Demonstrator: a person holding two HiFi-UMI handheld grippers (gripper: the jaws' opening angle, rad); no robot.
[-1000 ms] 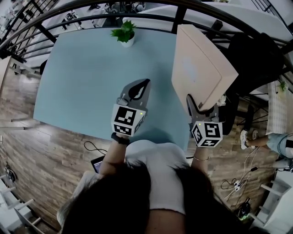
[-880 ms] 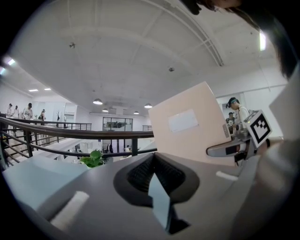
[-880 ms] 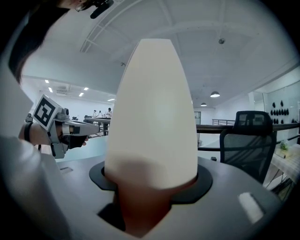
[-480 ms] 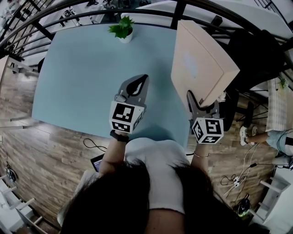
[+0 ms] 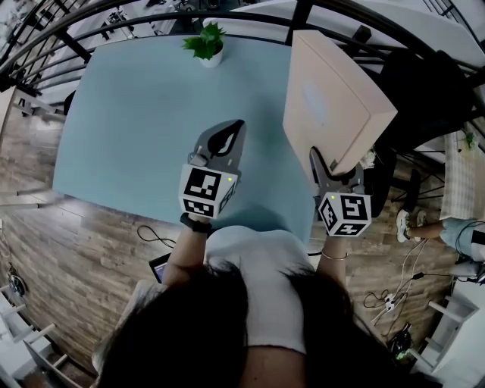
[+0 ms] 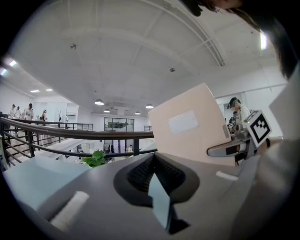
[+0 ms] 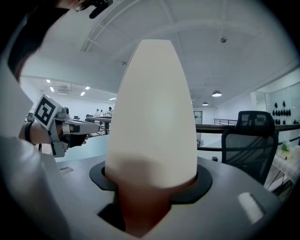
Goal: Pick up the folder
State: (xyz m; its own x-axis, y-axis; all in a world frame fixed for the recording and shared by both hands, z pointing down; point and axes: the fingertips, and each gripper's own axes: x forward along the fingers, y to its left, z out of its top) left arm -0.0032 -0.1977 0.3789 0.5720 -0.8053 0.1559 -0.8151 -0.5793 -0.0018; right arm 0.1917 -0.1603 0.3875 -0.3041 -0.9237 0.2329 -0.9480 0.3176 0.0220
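Observation:
A beige folder (image 5: 333, 98) with a pale label stands tilted in the air over the right edge of the table (image 5: 129, 114). My right gripper (image 5: 333, 173) is shut on its lower corner. In the right gripper view the folder (image 7: 152, 112) fills the gap between the jaws and rises straight ahead. My left gripper (image 5: 232, 132) hovers over the table's near middle, shut and empty, apart from the folder. In the left gripper view the jaws (image 6: 157, 187) meet with nothing between them, and the folder (image 6: 190, 126) and the right gripper (image 6: 234, 147) show at the right.
A small potted plant (image 5: 204, 44) stands at the table's far edge. A black railing (image 5: 151, 17) curves behind the table. A dark office chair (image 5: 432, 91) sits right of the folder. Wood floor with cables lies below the table's near edge.

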